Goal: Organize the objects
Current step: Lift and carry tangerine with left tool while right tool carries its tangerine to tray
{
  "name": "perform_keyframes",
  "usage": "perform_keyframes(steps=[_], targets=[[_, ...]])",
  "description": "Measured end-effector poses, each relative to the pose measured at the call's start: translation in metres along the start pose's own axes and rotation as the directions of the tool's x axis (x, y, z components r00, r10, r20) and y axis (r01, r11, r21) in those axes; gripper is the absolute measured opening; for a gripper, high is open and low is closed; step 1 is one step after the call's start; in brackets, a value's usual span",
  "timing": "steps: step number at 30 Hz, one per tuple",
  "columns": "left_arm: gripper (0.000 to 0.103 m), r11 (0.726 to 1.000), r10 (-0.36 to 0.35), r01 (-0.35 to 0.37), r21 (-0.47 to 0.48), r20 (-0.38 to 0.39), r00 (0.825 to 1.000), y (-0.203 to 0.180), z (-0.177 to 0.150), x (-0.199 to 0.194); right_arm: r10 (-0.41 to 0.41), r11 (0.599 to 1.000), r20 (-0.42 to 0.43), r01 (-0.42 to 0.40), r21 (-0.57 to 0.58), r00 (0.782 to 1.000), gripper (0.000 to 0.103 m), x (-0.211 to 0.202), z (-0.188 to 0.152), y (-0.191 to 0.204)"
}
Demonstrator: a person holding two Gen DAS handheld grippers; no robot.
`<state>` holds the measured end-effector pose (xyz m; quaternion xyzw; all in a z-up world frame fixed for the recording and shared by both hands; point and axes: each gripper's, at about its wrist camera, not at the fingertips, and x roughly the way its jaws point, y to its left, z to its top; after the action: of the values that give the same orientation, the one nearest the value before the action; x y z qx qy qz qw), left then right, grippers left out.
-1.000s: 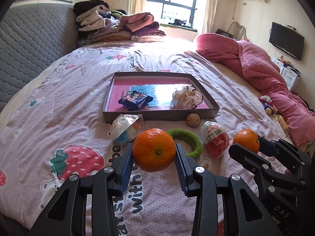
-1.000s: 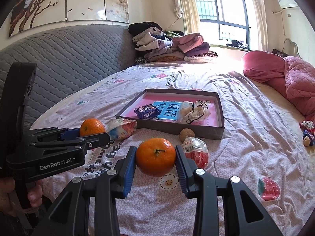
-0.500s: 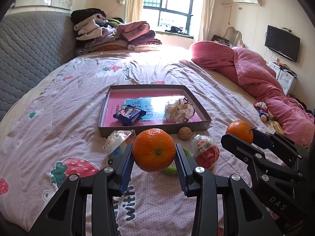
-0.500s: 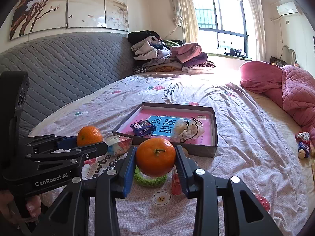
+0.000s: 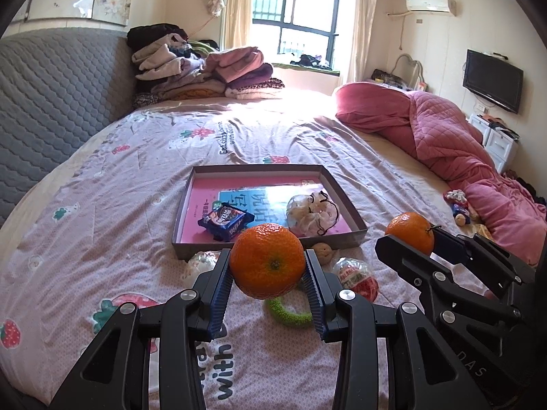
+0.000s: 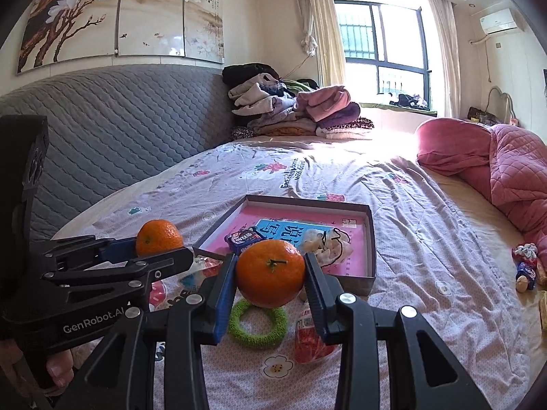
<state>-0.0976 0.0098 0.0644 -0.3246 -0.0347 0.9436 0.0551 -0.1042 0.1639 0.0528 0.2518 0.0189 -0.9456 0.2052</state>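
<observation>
The left gripper (image 5: pixel 268 270) has its blue-padded fingers (image 5: pixel 218 290) partly closed around an orange (image 5: pixel 267 265), pressing on both sides of it and holding it clear of the bed (image 5: pixel 102 205). This fruit is round, bright orange with a pebbled skin, and its small brown navel faces the camera. The right gripper (image 6: pixel 270 275) grips a second orange (image 6: pixel 270 273) in the same way, fingers (image 6: pixel 224 290) about as far apart; this one shows a short green stem on its front.

Both fruits hang above the near edge of a shallow grey box (image 5: pixel 342 198) with a pink lining, which lies on the flowered bedsheet. Inside the box lie a blue snack packet (image 5: pixel 225 220) and a white bundle with a black cord (image 5: pixel 312 215) on top of a blue-printed sheet.

On the sheet between the grippers and the box lie a green fuzzy ring (image 6: pixel 258 323), a red-and-white wrapped packet (image 5: pixel 355 278), a walnut (image 5: pixel 323 251) and a clear wrapped item (image 5: pixel 201 263). A hand (image 6: pixel 51 369) shows at the lower left of the right wrist view.
</observation>
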Motion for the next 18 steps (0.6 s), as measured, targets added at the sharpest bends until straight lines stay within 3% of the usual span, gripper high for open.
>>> perform_keyframes(steps=[18], targets=[[0.041, 1.000, 0.003, -0.003, 0.004, -0.009, 1.000, -0.002, 0.008, 0.020, -0.035, 0.999, 0.030, 0.035, 0.012, 0.999, 0.039, 0.008, 0.012, -0.026]])
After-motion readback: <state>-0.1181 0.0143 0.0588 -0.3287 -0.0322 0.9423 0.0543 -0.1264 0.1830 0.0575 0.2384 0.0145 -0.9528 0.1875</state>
